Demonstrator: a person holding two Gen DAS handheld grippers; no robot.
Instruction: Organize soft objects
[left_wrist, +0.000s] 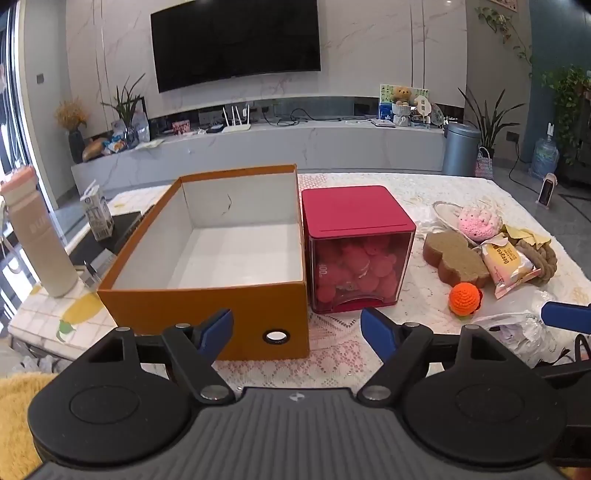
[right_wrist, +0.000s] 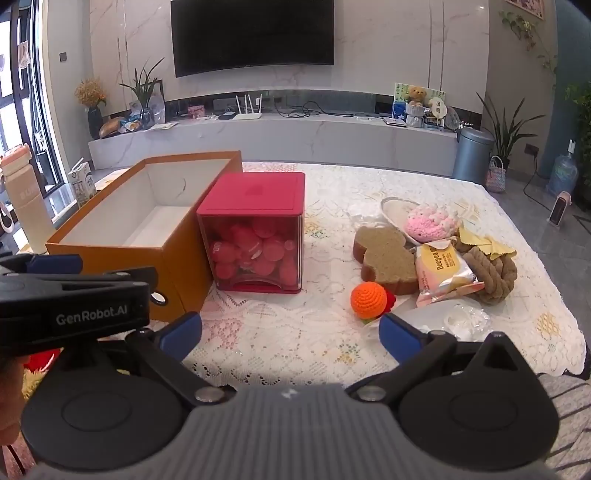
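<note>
An empty orange cardboard box (left_wrist: 207, 306) (right_wrist: 122, 254) stands open on the lace tablecloth, with a red cube container (left_wrist: 356, 251) (right_wrist: 255, 232) of pink pieces beside it. To the right lies a pile of soft things: an orange crochet ball (left_wrist: 464, 298) (right_wrist: 369, 298), a brown bear-shaped sponge (left_wrist: 454, 258) (right_wrist: 388, 258), a pink crochet piece (left_wrist: 478, 223) (right_wrist: 430, 223), a packaged bun (left_wrist: 508, 264) (right_wrist: 441, 269) and a rope knot (right_wrist: 495, 273). My left gripper (left_wrist: 297, 334) is open in front of the box and cube. My right gripper (right_wrist: 291, 338) is open, nothing between its fingers, just short of the orange ball.
A beige bottle (left_wrist: 37, 236) and a milk carton (left_wrist: 98, 216) stand at the left table edge. Crinkled clear plastic (right_wrist: 461, 317) lies near the right fingertip. The left gripper's body (right_wrist: 74, 299) fills the left of the right wrist view. A TV wall and cabinet are behind.
</note>
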